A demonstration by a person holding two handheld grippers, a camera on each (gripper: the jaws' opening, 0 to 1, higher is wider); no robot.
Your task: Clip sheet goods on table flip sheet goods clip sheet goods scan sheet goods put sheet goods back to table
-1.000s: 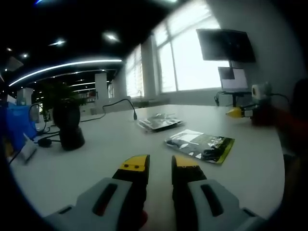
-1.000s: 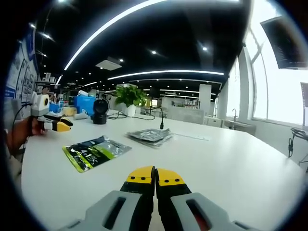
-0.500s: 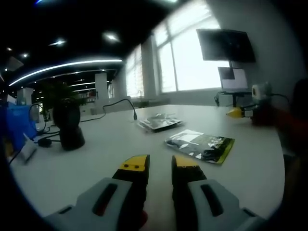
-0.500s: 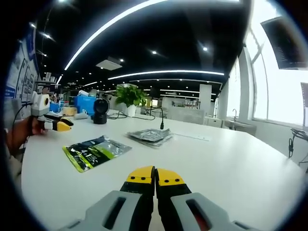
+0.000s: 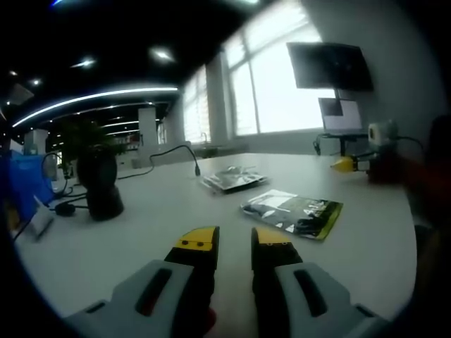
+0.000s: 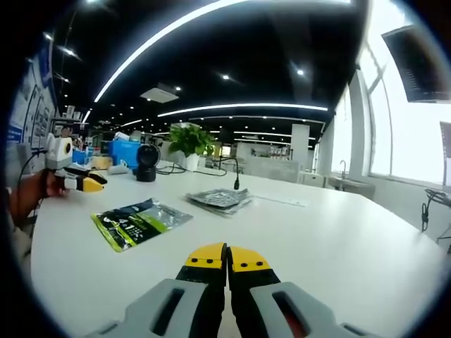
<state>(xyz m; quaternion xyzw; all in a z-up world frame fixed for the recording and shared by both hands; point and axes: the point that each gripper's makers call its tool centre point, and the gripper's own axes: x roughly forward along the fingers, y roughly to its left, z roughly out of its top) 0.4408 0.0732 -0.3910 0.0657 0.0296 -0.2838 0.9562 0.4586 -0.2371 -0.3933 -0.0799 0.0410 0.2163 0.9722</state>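
Print on green sheet goods [image 6: 138, 221] too small to read.

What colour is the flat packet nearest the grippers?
Green and black packet, with a clear edge; clearest in the right gripper view.

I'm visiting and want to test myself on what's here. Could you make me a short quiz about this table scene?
1. True or false: the right gripper is open.
2. Which lies nearer the left gripper: A) the green-and-black packet, B) the silvery packet?
3. What dark round thing stands on the white table by the cables?

Key: 1 false, its jaws are shut; 2 A; 3 a black speaker-like device.
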